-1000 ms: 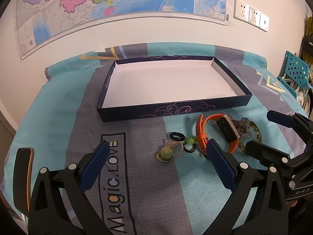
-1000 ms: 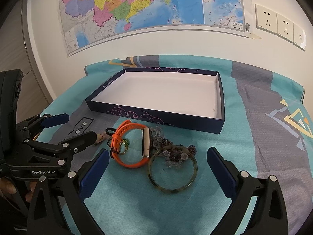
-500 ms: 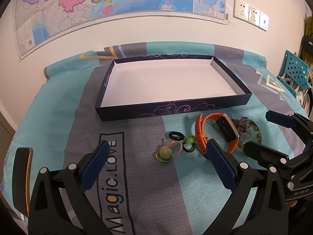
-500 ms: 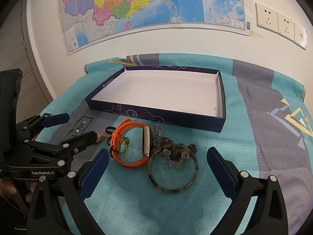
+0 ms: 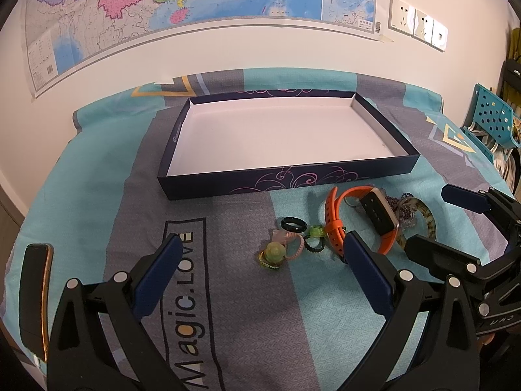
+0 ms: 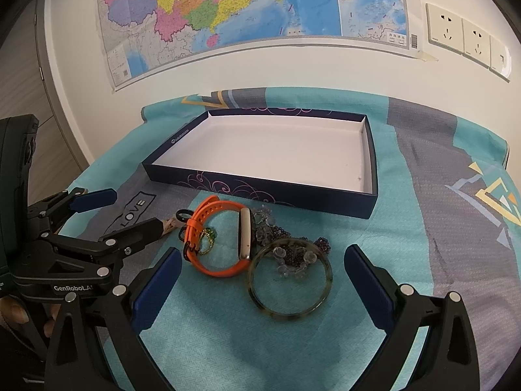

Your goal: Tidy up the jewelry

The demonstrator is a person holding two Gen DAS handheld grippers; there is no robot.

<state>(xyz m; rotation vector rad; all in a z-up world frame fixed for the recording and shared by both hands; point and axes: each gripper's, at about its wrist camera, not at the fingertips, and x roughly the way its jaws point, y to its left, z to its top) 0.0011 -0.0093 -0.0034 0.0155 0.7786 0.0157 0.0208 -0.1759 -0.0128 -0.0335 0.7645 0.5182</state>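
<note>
Beyond both pairs of my fingers, the shallow navy box [image 5: 286, 181] lies flat on the teal and grey cloth [image 5: 97, 176]. Between my right gripper [image 6: 262, 285] fingers, spread wide and holding nothing, lies the mottled bangle [image 6: 290, 277], touching a heap of clear and purple beads [image 6: 286, 244]; just left of it rests the orange watch [image 6: 224, 239]. My left gripper [image 5: 260, 275] also stands wide and bare, with the black ring [image 5: 293, 224], coiled hair ties [image 5: 294, 251] and green bead charm [image 5: 274, 251] just ahead between its tips.
</note>
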